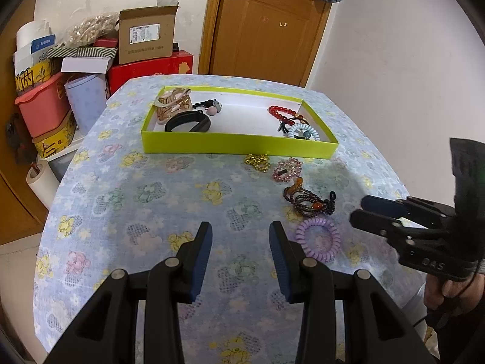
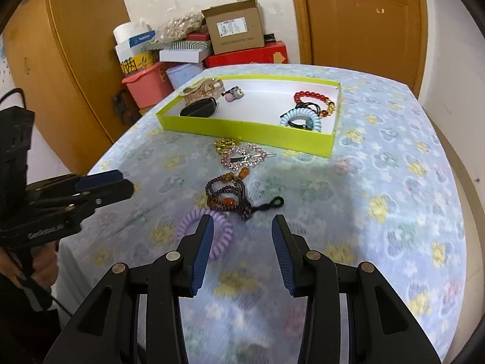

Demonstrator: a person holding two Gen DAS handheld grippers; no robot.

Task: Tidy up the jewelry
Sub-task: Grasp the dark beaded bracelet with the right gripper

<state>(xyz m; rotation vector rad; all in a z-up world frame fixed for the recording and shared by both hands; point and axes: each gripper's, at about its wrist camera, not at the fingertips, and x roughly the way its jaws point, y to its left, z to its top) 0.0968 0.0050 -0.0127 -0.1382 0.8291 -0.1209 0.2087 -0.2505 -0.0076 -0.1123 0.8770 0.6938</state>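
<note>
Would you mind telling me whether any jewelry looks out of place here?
Yes: four pieces lie on the tablecloth outside the green tray: a gold bead cluster, a pink rhinestone clip, a dark beaded bracelet and a purple coil tie.

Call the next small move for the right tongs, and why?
Probably ease the right tongs forward and left over the purple coil hair tie: they are open and empty, the tie lies nearest, just at the left fingertip, outside the green tray.

Tray point(image 1: 239, 145) on table point(image 1: 151, 200), bracelets point(image 1: 309, 203) before it, boxes point(image 1: 145, 39) behind.
</note>
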